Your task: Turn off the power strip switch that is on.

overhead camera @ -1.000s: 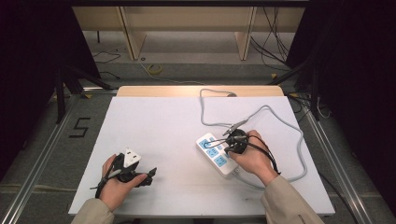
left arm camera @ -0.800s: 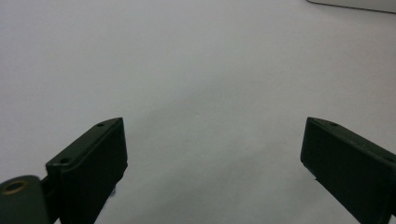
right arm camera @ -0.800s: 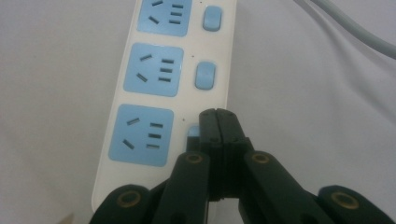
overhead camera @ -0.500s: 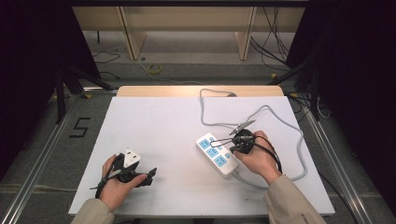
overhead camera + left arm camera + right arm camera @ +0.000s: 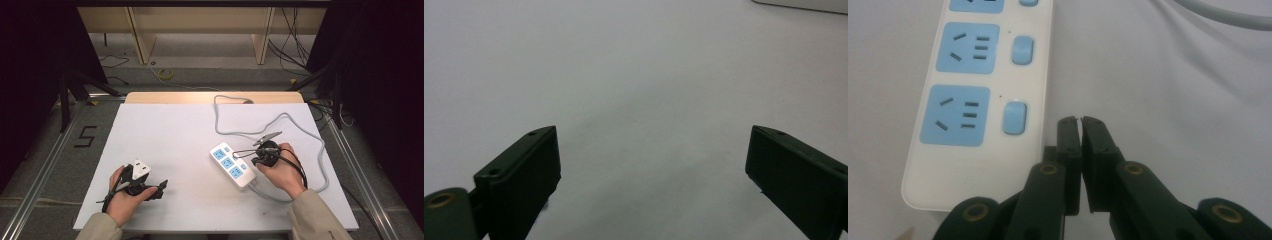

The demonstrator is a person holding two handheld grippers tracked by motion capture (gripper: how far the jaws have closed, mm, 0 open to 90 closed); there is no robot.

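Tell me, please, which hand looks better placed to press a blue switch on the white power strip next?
Right, probably. The right claw, jaws almost together with nothing between them, sits beside the nearest blue switch of the white power strip. The left claw, jaws wide open, rests far off near the white table's front-left corner.

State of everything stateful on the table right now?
power strip: lying flat on the table, sockets empty, nothing plugged in
strip cable: loose, looped across the white table
left gripper: jaws wide open, nothing between them
right gripper: jaws almost together, have just been opening a crack, nothing between them, tips beside the strip's switch
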